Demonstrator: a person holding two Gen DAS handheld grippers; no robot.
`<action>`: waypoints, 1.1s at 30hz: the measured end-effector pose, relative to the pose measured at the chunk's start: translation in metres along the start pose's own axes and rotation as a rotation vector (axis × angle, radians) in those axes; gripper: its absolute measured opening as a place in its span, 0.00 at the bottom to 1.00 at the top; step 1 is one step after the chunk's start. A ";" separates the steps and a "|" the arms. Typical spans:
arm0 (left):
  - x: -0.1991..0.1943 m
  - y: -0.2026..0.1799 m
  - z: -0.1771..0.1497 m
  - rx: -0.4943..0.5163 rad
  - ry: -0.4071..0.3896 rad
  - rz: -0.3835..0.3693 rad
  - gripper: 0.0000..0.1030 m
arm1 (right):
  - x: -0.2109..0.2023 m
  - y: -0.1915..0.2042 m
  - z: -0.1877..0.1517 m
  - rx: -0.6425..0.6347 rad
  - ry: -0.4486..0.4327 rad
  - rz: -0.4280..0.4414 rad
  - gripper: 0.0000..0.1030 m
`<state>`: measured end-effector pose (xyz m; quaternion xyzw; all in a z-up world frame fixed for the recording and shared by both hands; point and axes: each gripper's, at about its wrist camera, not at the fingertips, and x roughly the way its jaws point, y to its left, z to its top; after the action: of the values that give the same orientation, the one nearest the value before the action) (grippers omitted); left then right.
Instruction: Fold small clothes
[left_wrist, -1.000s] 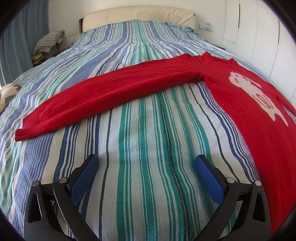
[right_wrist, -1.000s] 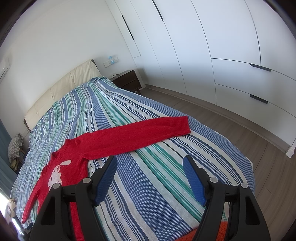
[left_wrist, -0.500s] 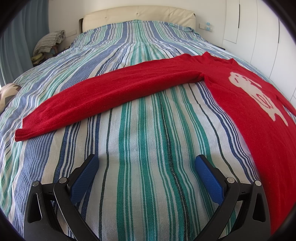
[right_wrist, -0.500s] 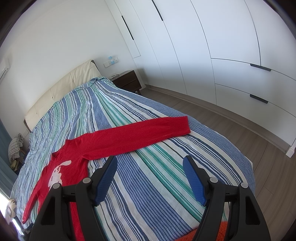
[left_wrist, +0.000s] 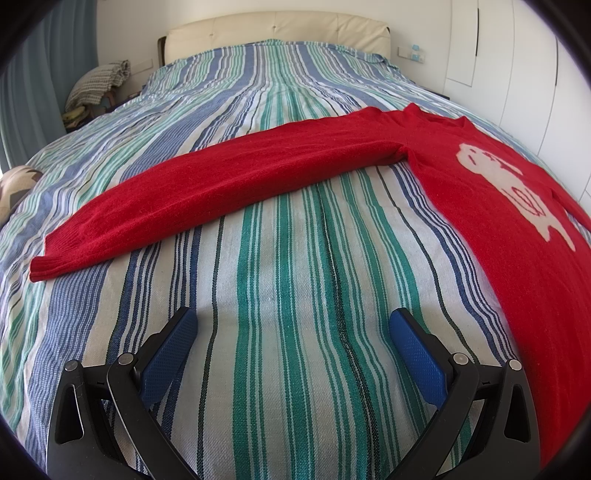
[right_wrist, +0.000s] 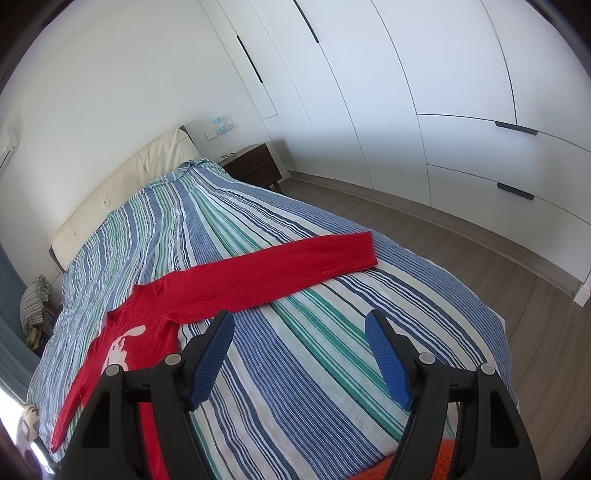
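Note:
A red sweater (left_wrist: 491, 206) with a white figure on its chest lies flat on the striped bed (left_wrist: 288, 288), both sleeves spread out sideways. In the left wrist view one sleeve (left_wrist: 221, 188) runs left across the bed. My left gripper (left_wrist: 293, 328) is open and empty, above the bedspread short of that sleeve. In the right wrist view the sweater (right_wrist: 147, 332) lies at the left and its other sleeve (right_wrist: 280, 269) reaches right. My right gripper (right_wrist: 299, 332) is open and empty, near that sleeve.
A cream headboard (left_wrist: 277, 33) stands at the far end. A dark nightstand (right_wrist: 255, 166) and white wardrobes (right_wrist: 443, 110) are to the right, with wood floor (right_wrist: 480, 258) between. A folded blanket (left_wrist: 96, 85) sits at the far left. Something orange (right_wrist: 439, 461) shows at the bottom edge.

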<state>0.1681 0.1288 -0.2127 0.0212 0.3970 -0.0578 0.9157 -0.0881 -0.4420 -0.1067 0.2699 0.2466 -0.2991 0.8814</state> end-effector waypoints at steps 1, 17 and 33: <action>0.000 0.000 0.000 0.000 0.000 0.000 1.00 | 0.000 0.001 0.000 -0.002 0.000 0.002 0.71; -0.002 -0.001 -0.001 0.000 -0.001 0.000 1.00 | 0.136 -0.118 0.024 0.711 0.285 0.325 0.67; 0.004 -0.005 0.018 -0.132 0.175 0.071 0.99 | 0.172 -0.013 0.097 0.268 0.219 0.221 0.06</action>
<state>0.1835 0.1219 -0.2034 -0.0203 0.4775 0.0033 0.8784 0.0497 -0.5791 -0.1424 0.4410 0.2679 -0.1997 0.8330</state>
